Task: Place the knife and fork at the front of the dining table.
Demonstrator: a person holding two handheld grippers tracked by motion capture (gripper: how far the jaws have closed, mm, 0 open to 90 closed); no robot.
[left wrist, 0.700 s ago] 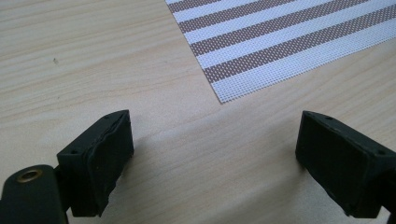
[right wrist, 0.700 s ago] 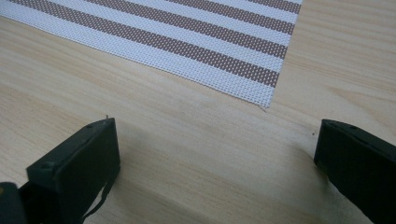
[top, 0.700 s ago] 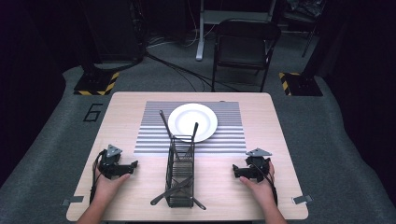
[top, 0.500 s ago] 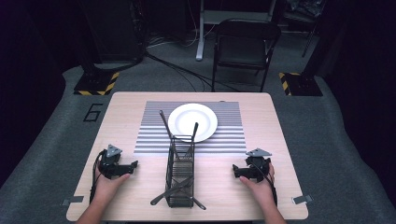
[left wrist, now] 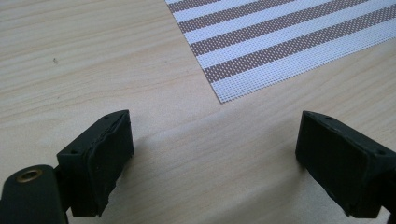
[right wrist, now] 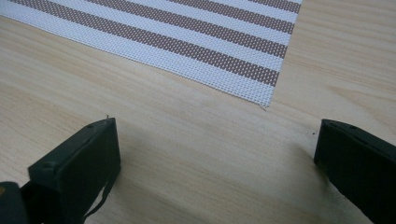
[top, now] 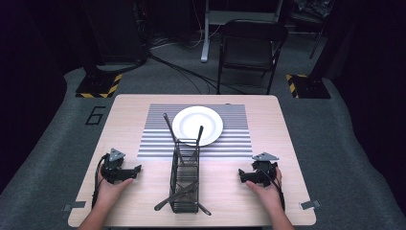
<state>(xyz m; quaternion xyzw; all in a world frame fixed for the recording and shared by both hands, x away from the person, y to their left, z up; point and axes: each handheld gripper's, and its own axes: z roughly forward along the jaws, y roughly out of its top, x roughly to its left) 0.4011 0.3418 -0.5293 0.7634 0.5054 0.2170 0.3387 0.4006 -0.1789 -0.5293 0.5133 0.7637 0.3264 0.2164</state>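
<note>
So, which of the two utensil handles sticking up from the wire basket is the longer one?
The left handle. It rises higher above the wire basket and leans left; the right handle is shorter and overlaps the white plate.

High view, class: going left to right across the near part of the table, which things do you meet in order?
Left tool → wire basket holding dark utensils → right tool.

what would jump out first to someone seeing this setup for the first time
A tall black wire caddy stands mid-table near the front edge, with dark utensils leaning out of its far end and others poking out at its near base. Just behind it a white plate sits on a striped placemat. The left gripper and right gripper rest on the wooden table on either side of the caddy, fingers open and holding nothing.
</note>
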